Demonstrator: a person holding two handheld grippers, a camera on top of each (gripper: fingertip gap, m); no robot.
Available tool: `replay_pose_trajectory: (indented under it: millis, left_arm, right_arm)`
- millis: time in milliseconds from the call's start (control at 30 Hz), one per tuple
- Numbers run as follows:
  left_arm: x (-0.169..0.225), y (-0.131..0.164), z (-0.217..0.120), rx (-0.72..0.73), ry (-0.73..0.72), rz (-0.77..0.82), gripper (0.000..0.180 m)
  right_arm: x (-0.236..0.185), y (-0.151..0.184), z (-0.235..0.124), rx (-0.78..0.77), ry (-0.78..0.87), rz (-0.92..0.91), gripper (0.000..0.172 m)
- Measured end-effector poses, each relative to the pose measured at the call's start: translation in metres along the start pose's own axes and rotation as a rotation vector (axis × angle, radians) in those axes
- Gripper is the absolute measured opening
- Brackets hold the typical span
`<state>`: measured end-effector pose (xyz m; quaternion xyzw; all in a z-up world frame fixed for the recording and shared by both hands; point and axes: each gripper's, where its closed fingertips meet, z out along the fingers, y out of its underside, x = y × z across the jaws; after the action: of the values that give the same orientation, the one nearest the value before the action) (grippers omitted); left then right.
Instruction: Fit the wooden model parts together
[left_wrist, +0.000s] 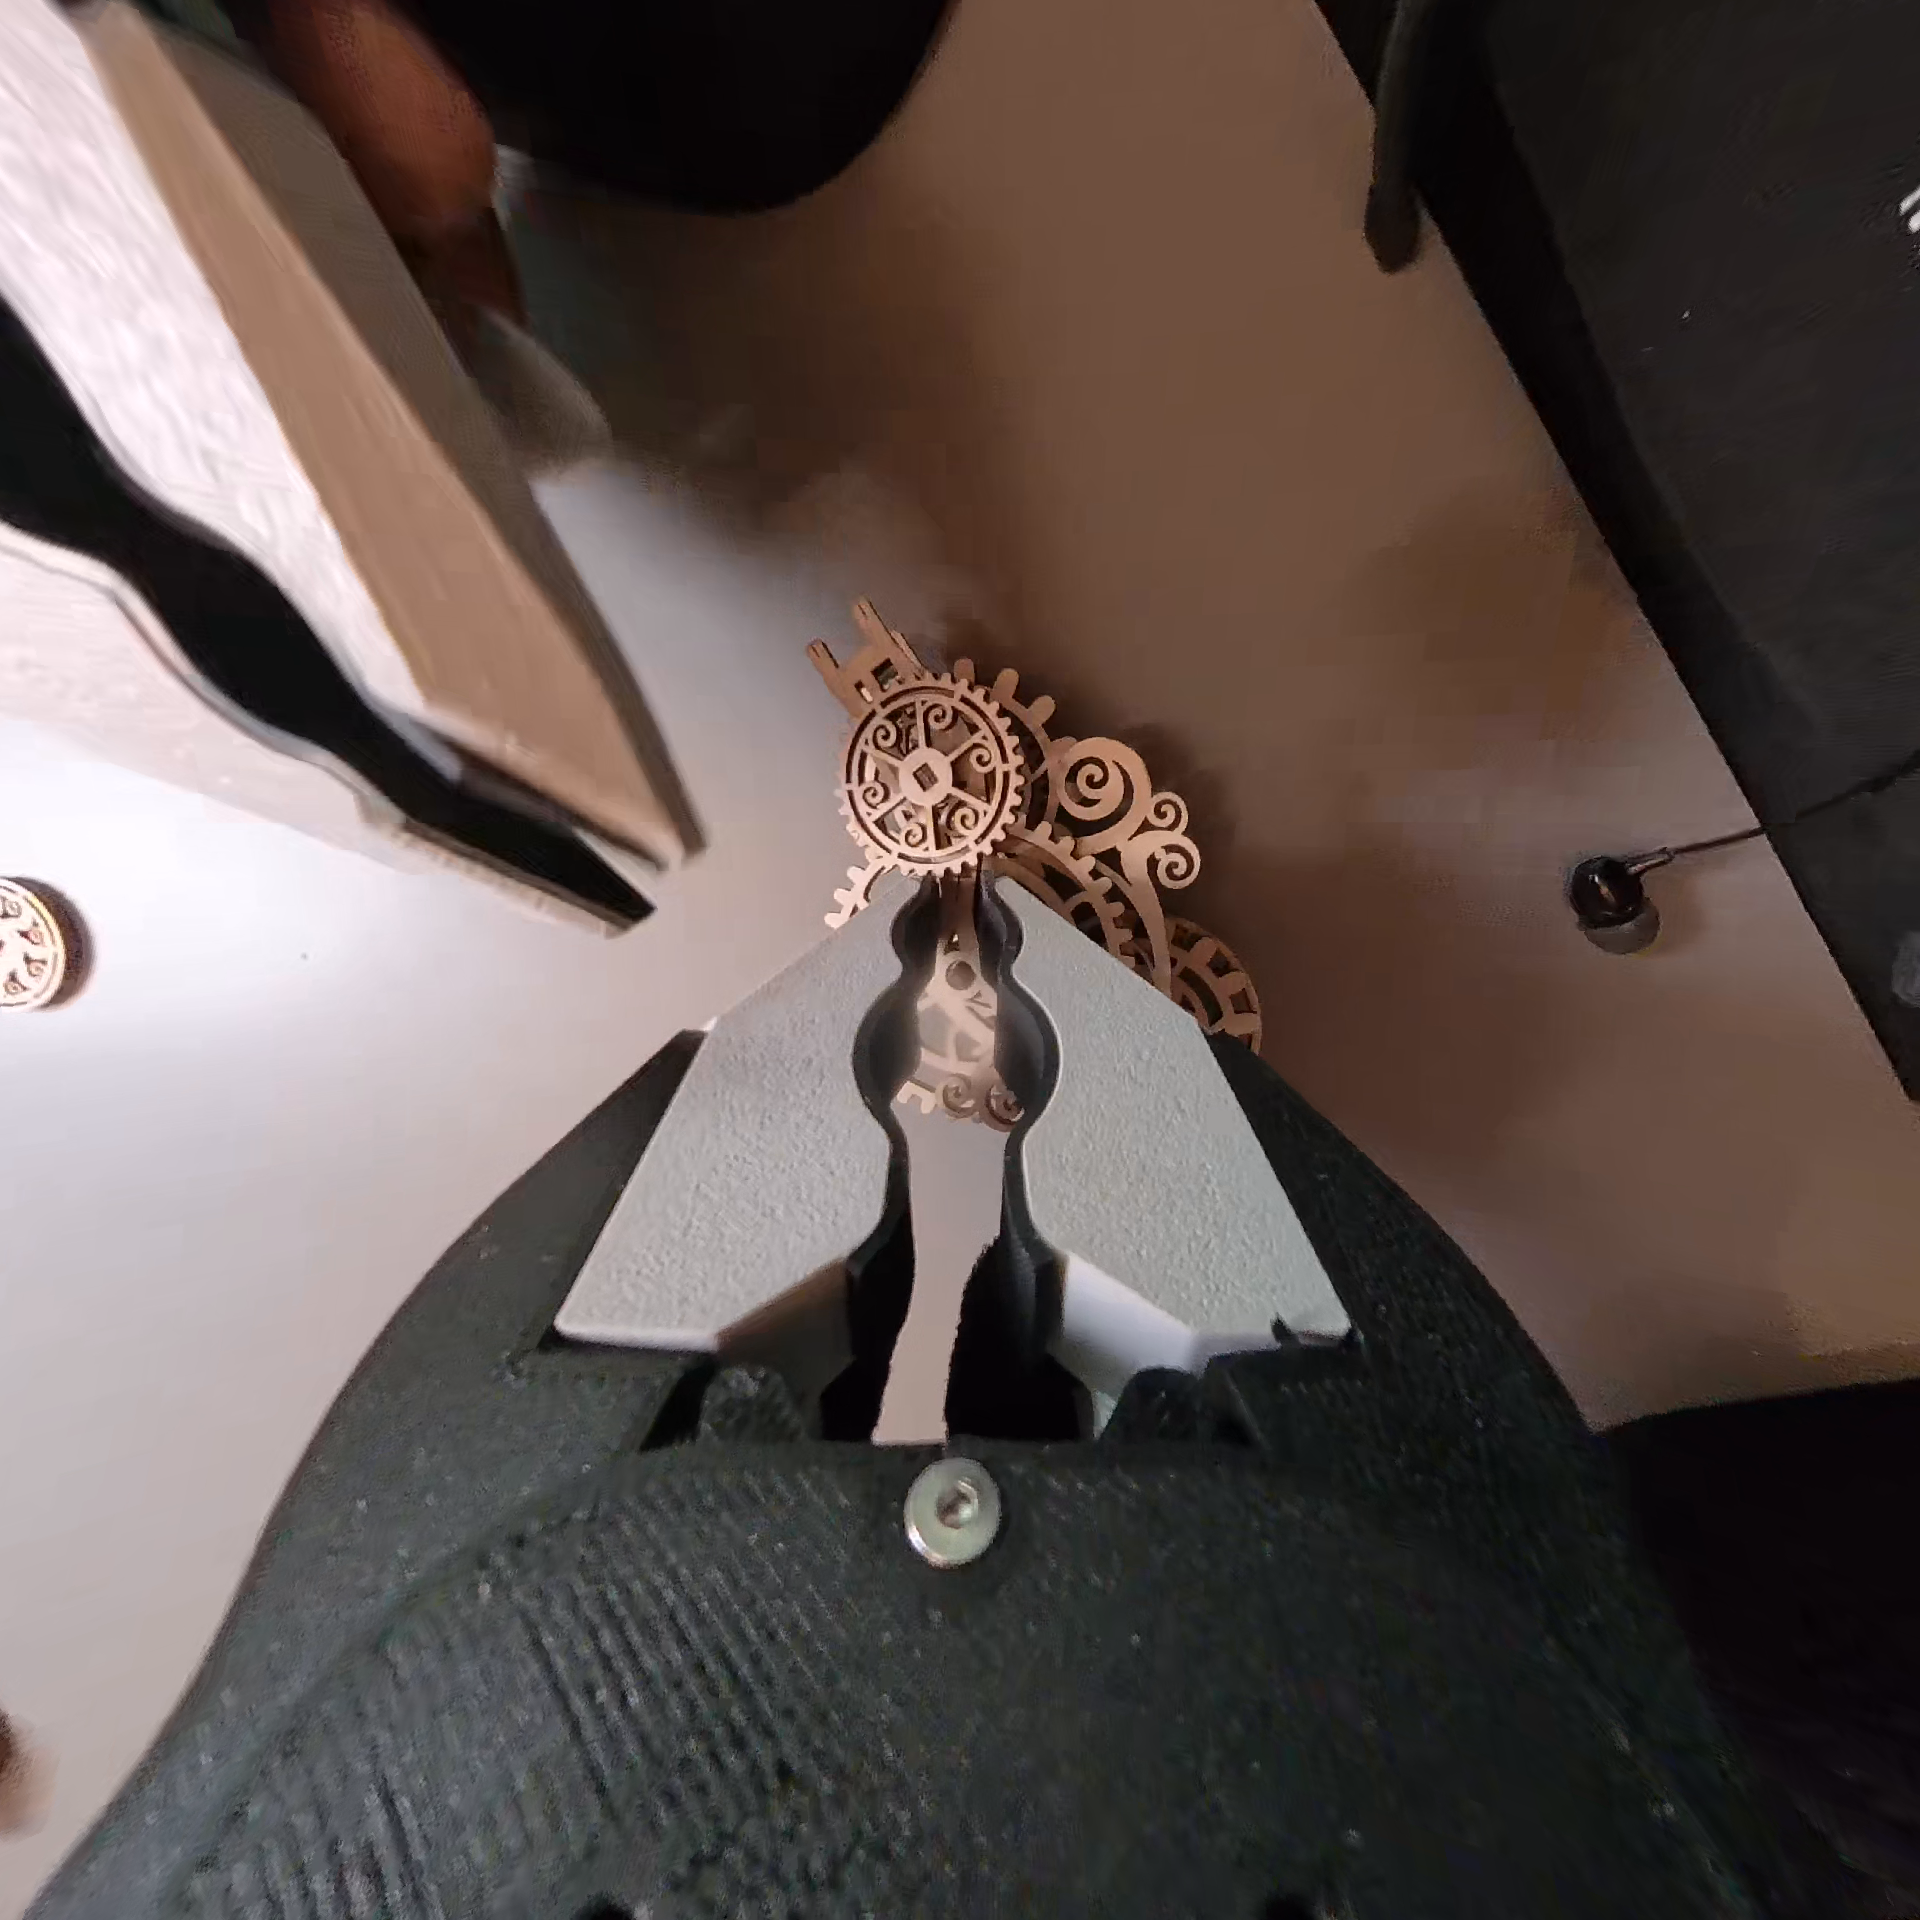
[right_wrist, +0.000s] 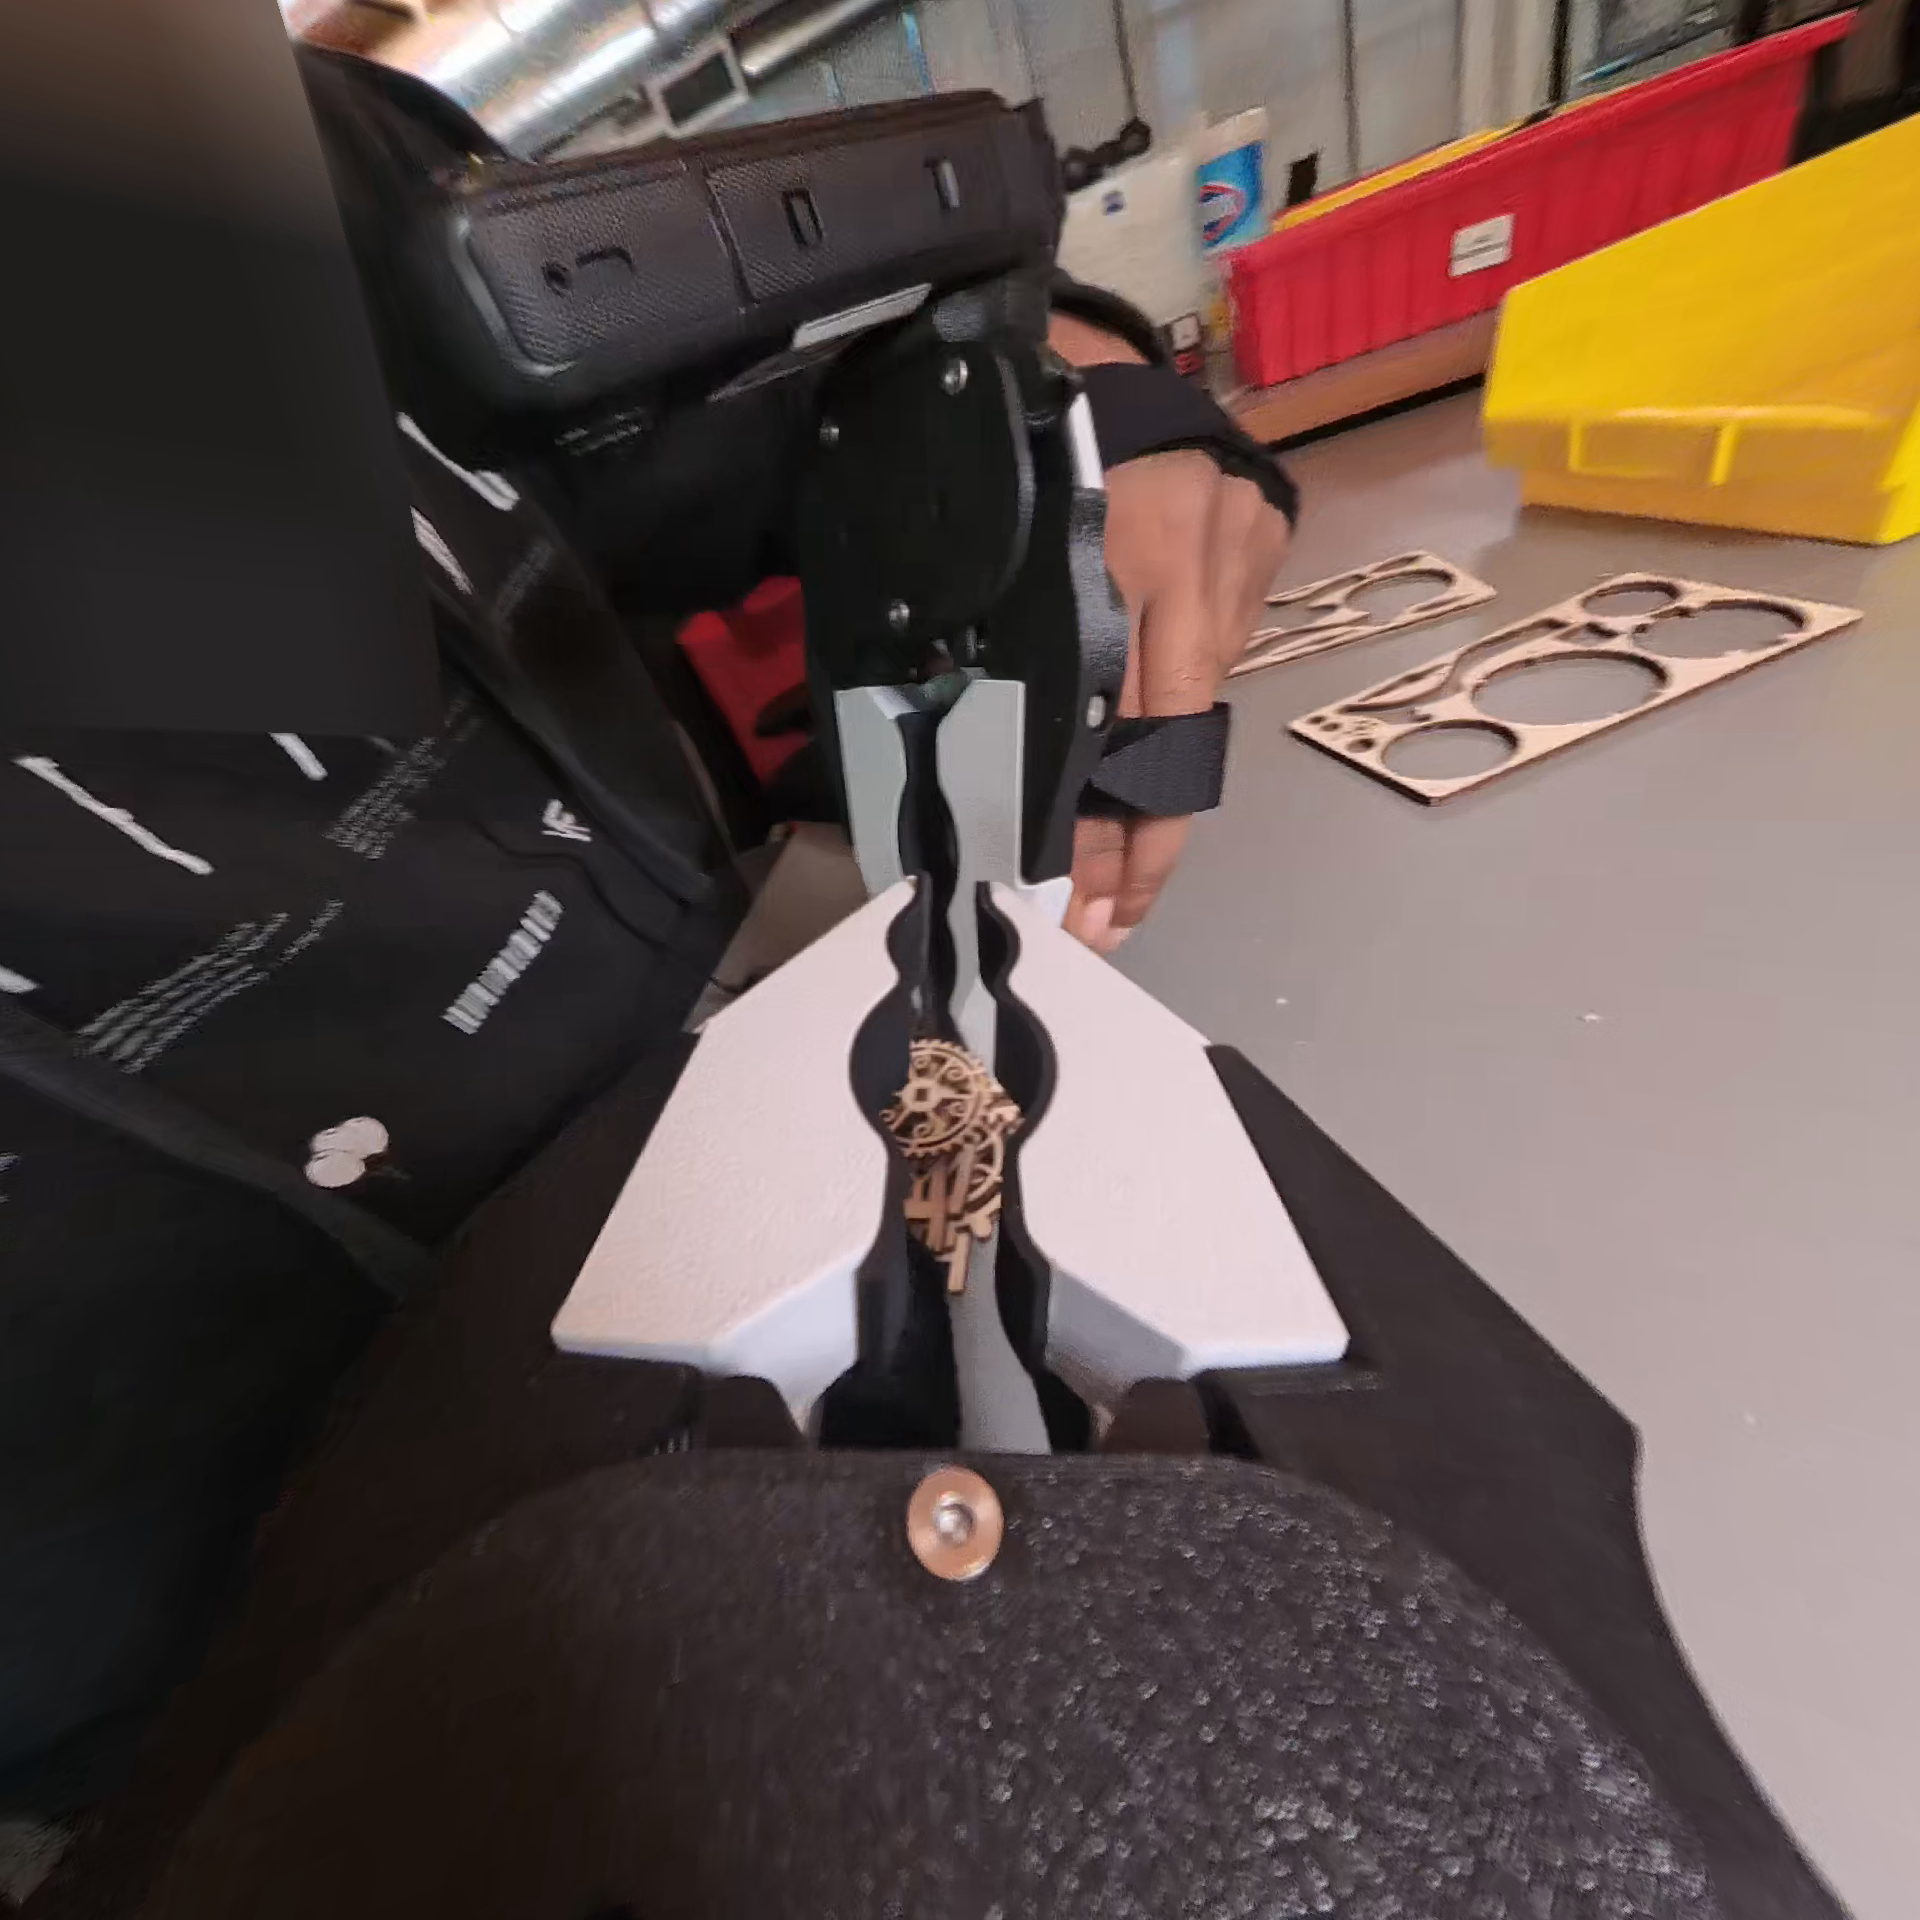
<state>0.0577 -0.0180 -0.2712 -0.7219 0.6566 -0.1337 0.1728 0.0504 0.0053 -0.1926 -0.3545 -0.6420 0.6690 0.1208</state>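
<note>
Right wrist view: yellow bin (right_wrist: 1704, 343), contents hidden.

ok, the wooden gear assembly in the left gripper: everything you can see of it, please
The gear assembly is pale laser-cut wood: a spoked, toothed wheel with scroll cut-outs and a square hub hole in front, with more gears, curled scrollwork and a slotted tab piece layered behind. The left gripper has its fingertips shut on the lower edge, holding it off the table. In the right wrist view it shows through the right gripper's near-closed jaws; contact there cannot be told.
</note>
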Motion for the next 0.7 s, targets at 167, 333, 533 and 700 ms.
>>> replay_pose_trajectory:
  millis: [167,333,533,700]
  left_arm:
    - [-0.003,0.002,-0.003,-0.019,0.012,-0.009,0.006]
    - [-0.003,-0.009,-0.014,0.070,0.016,-0.068,0.014]
    - [-0.005,-0.005,-0.016,0.097,-0.009,-0.128,0.016]
    - [-0.001,-0.001,-0.005,0.088,-0.005,-0.150,0.011]
  right_arm:
    - [0.003,0.023,-0.004,-0.193,0.080,-0.097,0.034]
    - [0.003,0.053,0.003,-0.376,0.104,-0.132,0.056]
    - [0.000,0.066,0.011,-0.480,0.134,-0.189,0.044]
    - [-0.004,0.072,0.016,-0.507,0.122,-0.189,0.034]
